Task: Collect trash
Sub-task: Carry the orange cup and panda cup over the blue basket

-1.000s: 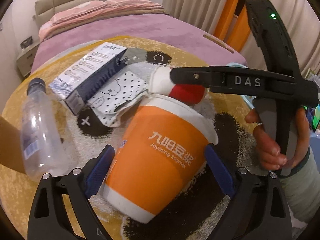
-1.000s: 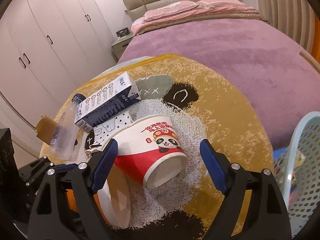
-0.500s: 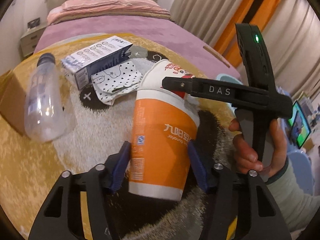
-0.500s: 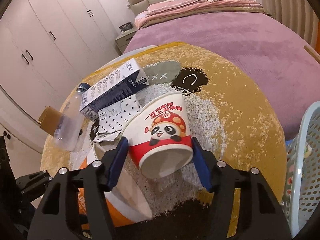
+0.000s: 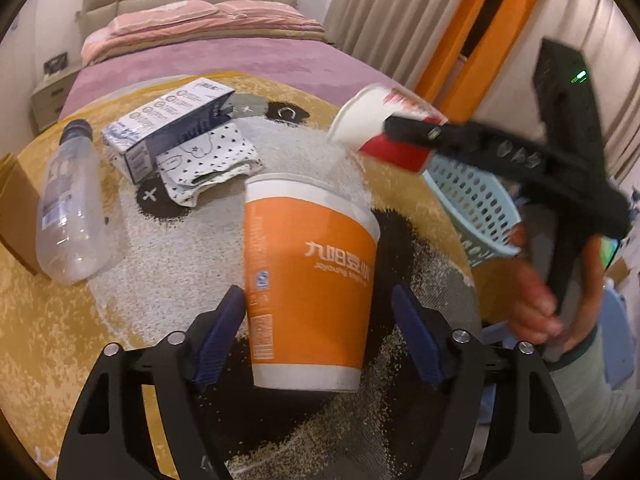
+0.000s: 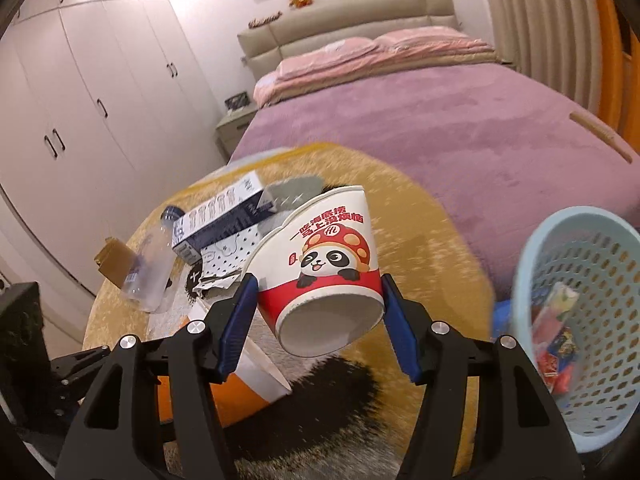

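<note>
An orange and white paper cup [image 5: 312, 280] sits between the jaws of my left gripper [image 5: 318, 300], base towards the camera. The jaws are opening: the left pad is at the cup's side and a gap shows at the right pad. My right gripper [image 6: 318, 284] is shut on a red and white panda cup [image 6: 332, 264] and holds it tilted above the rug, base towards the camera. In the left wrist view this panda cup [image 5: 368, 120] hangs up and to the right, just left of a light blue basket [image 5: 472, 200]. The orange cup [image 6: 208, 396] shows low at the left of the right wrist view.
On the round yellow rug [image 5: 60, 340] lie a clear plastic bottle [image 5: 68, 208], a blue and white carton [image 5: 168, 124], a dotted wrapper [image 5: 208, 160] and brown cardboard [image 5: 16, 208]. The basket [image 6: 592, 280] holds some wrappers. A bed [image 6: 440, 120] stands behind.
The right gripper closed on the panda cup and lifted it off the rug towards the basket. The left jaws squeezed the orange cup, tipped it more upright, then widened again.
</note>
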Demonstrator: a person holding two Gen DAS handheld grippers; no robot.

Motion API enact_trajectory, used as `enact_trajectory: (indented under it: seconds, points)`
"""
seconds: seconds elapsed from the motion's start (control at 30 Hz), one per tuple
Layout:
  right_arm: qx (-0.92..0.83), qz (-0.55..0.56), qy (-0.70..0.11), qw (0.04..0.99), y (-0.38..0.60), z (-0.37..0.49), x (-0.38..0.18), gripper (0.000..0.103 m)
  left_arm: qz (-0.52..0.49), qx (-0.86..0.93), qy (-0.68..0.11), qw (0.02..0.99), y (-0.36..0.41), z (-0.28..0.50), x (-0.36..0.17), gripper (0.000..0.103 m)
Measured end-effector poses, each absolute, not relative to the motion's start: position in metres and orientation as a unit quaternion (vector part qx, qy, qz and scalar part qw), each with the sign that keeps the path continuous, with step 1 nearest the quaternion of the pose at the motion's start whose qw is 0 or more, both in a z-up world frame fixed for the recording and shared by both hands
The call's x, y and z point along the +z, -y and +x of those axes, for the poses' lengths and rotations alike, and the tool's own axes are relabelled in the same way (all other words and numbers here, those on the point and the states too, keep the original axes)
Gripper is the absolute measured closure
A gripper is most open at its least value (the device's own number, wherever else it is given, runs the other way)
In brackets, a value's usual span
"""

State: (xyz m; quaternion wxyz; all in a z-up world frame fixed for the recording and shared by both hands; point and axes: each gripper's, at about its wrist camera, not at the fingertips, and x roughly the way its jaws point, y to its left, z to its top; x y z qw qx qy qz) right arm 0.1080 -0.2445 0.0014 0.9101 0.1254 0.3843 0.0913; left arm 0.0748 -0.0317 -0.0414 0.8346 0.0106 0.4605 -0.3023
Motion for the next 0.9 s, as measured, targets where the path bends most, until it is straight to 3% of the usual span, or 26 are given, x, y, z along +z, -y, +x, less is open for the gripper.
enact_trajectory:
  seconds: [0.4,0.5,0.9]
  points:
    - [0.074,0.153,-0.357,0.919,0.287,0.075,0.014,0.045,0.079,-0.261,-0.485,0.831,0.072,0.076,-0.060,0.021]
    - [0.071,0.153,-0.350,0.921,0.294,0.068,0.017,0.045,0.111,-0.227,-0.486,0.837,0.079,0.079,-0.068,0.033]
    - [0.046,0.181,-0.295,0.937,0.343,0.034,0.027,0.045,0.100,-0.204,-0.437,0.870,0.092,0.083,-0.029,0.035]
